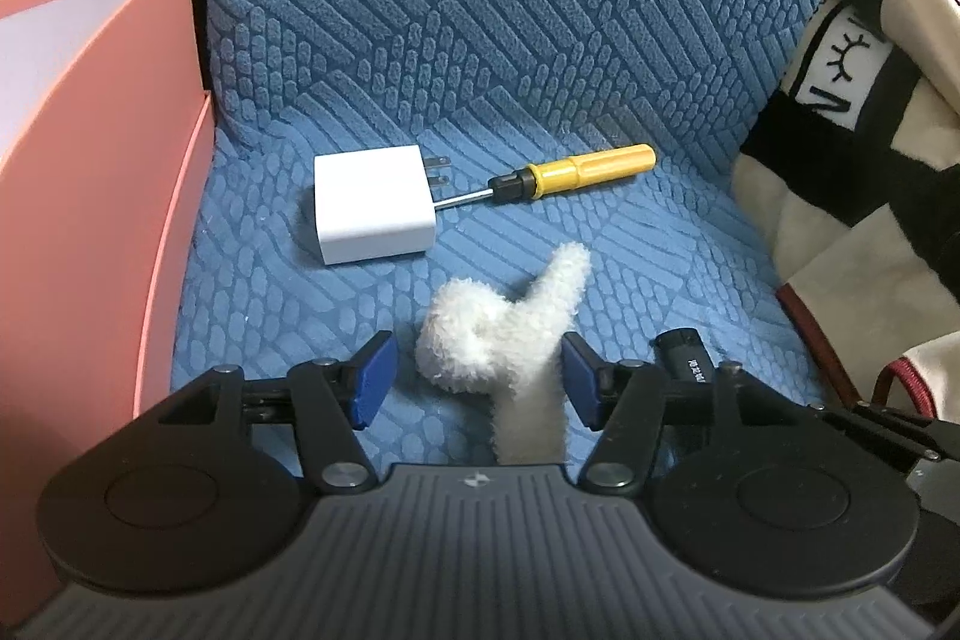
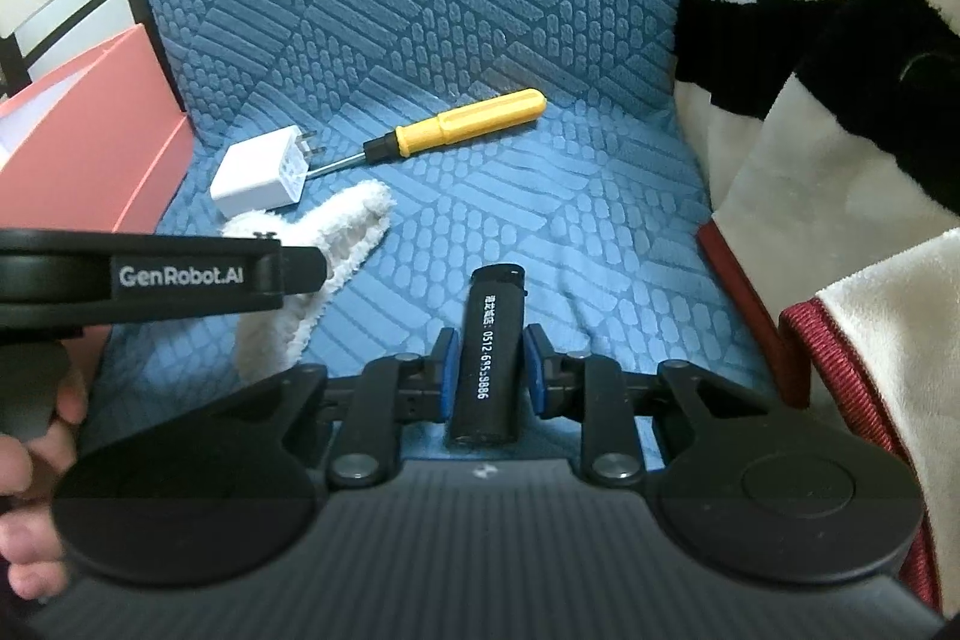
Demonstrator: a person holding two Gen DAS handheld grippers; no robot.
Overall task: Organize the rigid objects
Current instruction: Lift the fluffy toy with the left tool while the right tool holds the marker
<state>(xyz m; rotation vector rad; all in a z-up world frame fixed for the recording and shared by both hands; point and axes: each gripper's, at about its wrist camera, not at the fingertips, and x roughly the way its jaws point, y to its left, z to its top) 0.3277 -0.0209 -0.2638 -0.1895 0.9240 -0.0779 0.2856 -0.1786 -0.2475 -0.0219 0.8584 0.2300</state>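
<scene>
On the blue textured seat cover [image 1: 540, 40] lie a white plug charger [image 1: 372, 205], a yellow-handled screwdriver [image 1: 576, 172], a fluffy white fabric piece [image 1: 504, 334] and a black lighter [image 2: 487, 358] with white print. My left gripper [image 1: 477, 379] is open, its blue pads on either side of the fluffy piece. My right gripper [image 2: 487, 370] has its pads on either side of the lighter, very close to it; contact is unclear. The lighter also shows in the left wrist view [image 1: 687, 355]. The charger [image 2: 264, 175] and screwdriver [image 2: 456, 124] lie beyond in the right wrist view.
A pink open box [image 1: 90, 160] stands at the left of the seat. A cream, black and red blanket [image 1: 852, 130] is bunched at the right. The seat back rises behind the objects. The left gripper's body [image 2: 150, 274] crosses the right wrist view's left side.
</scene>
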